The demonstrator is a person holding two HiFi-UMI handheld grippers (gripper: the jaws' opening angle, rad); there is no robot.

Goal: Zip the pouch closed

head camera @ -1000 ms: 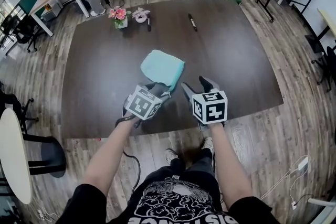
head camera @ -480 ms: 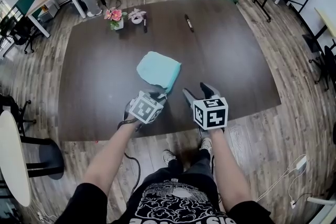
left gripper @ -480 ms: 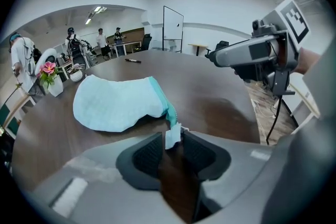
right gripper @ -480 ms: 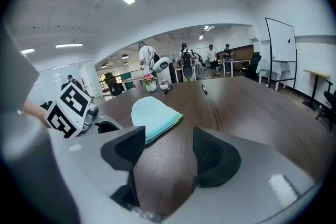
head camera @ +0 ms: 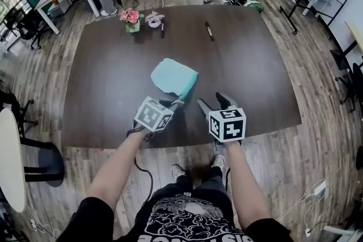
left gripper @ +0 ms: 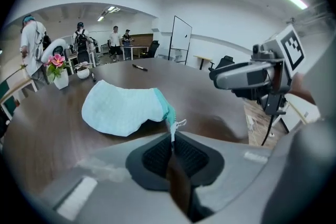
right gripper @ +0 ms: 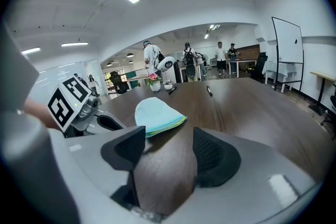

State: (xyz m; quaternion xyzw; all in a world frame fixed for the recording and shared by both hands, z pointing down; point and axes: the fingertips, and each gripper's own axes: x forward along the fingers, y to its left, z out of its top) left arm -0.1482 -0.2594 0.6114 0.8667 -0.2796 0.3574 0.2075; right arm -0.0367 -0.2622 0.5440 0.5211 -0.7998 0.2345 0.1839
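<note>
No legible text. The cubes on the left gripper (head camera: 174,103) and right gripper (head camera: 211,100) bear square code markers only. The shirt (head camera: 187,217) print at the near edge is cut off and unreadable.

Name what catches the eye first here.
The pale turquoise pouch stands out in the middle of the dark table. The left tongs have just been closing and pinch its zipper pull at the near corner; the right tongs hover open and empty alongside.
</note>
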